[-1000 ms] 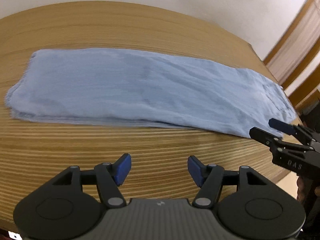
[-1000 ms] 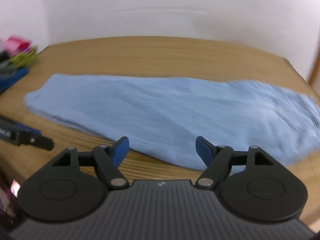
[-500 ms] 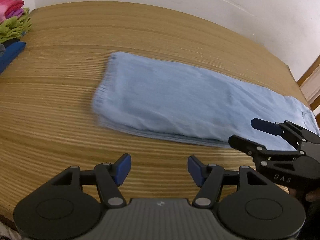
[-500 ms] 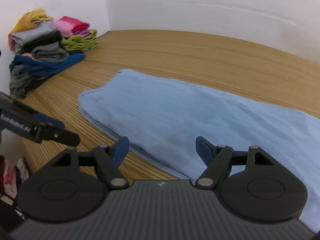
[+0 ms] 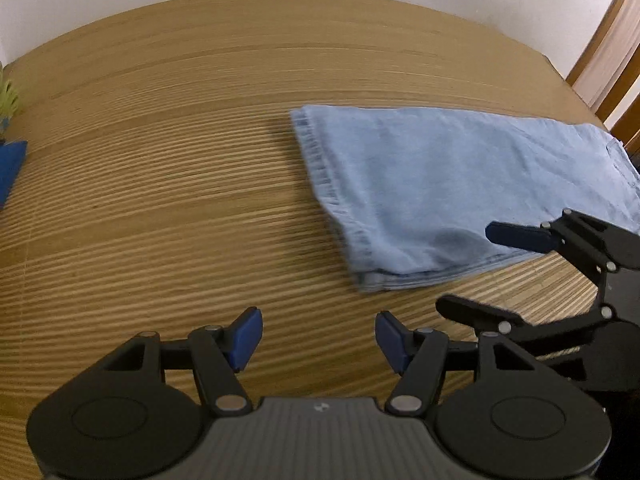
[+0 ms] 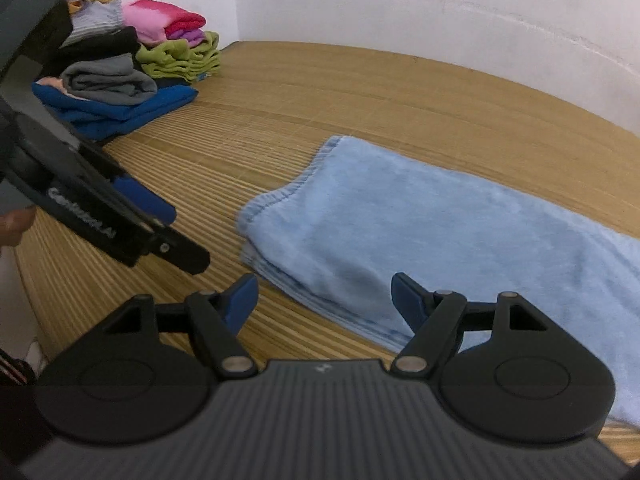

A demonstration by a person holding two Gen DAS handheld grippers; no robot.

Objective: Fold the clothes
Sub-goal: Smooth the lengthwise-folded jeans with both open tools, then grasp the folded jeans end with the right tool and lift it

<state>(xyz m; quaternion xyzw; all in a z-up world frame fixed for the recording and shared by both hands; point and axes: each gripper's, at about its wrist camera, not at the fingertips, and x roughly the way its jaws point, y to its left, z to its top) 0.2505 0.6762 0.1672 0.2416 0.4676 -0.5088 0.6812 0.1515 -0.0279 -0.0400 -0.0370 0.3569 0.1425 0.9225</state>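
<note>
1. Jeans point(image 5: 452, 184): pale blue, folded lengthwise into a long flat strip on the table point(image 5: 160, 184). In the left wrist view they run from about 1 o'clock off toward 3 o'clock. The hem end point(image 5: 332, 196) faces the bare wood, probably so it can be lifted and carried over the rest for the next fold.
2. Right gripper point(image 6: 322, 300): jaws well apart and holding nothing. The near corner of the hem end point(image 6: 260, 248) lies just ahead at 12 o'clock, with one blue pad point(image 6: 404, 292) over the cloth edge, a likely setup for taking that corner.
3. Left gripper point(image 5: 318, 338): also wide open and empty, above bare wood, with the jeans at 1 o'clock. It seems placed for the other hem corner, though not yet lined up.
4. Stack point(image 6: 132, 68): folded clothes at 10 o'clock in the right wrist view, well apart from the jeans, presumably finished pieces kept out of the working area.
</note>
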